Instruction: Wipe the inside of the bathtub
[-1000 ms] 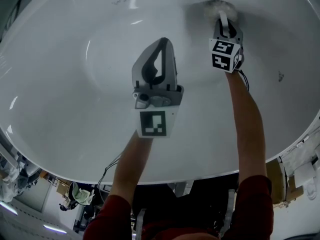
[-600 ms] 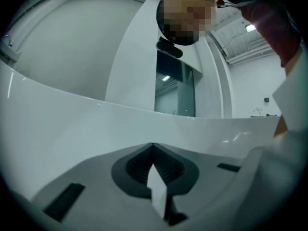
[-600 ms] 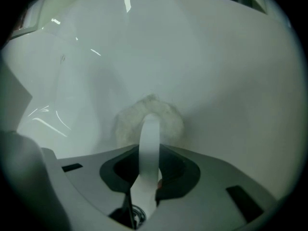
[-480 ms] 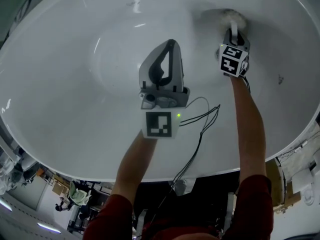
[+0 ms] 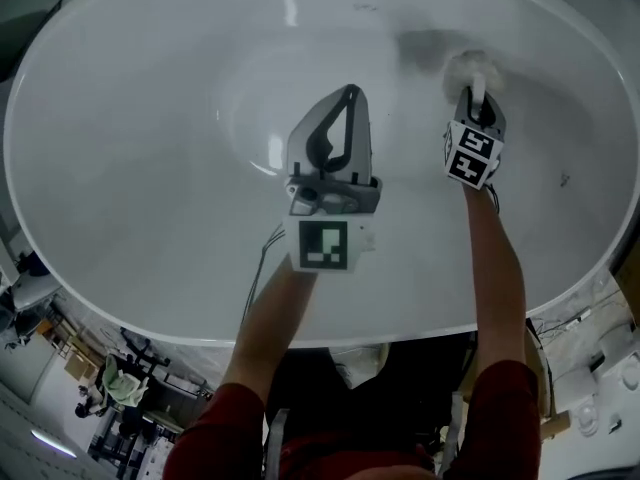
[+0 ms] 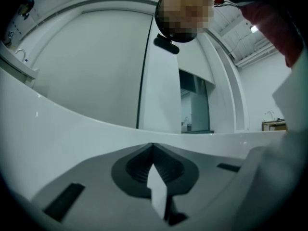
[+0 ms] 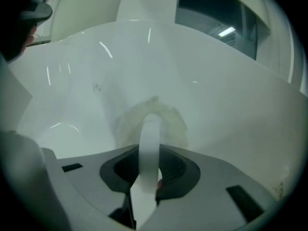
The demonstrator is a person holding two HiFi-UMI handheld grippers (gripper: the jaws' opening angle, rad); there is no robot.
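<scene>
The white oval bathtub (image 5: 140, 158) fills the head view. My right gripper (image 5: 478, 106) is shut on the white handle (image 5: 478, 90) of a round fluffy scrubber (image 5: 468, 66), whose head presses on the tub's far inner wall. In the right gripper view the handle (image 7: 149, 138) runs up between the jaws of the right gripper (image 7: 149, 153) to the scrubber head (image 7: 166, 119) on the white wall. My left gripper (image 5: 349, 94) hovers over the tub's middle, shut and empty. In the left gripper view the left gripper (image 6: 153, 148) points up past the tub rim (image 6: 57, 124).
A small dark mark (image 5: 563, 179) sits on the tub wall right of the scrubber. A thin cable (image 5: 262, 260) hangs by my left forearm. Beyond the tub's near rim lies cluttered floor (image 5: 110, 388), with white fittings (image 5: 610, 368) at lower right.
The right gripper has slid the scrubber rightward and nearer along the far wall. The left gripper drifted slightly right, staying shut. The loose cable loop seen half a second ago has dropped back.
</scene>
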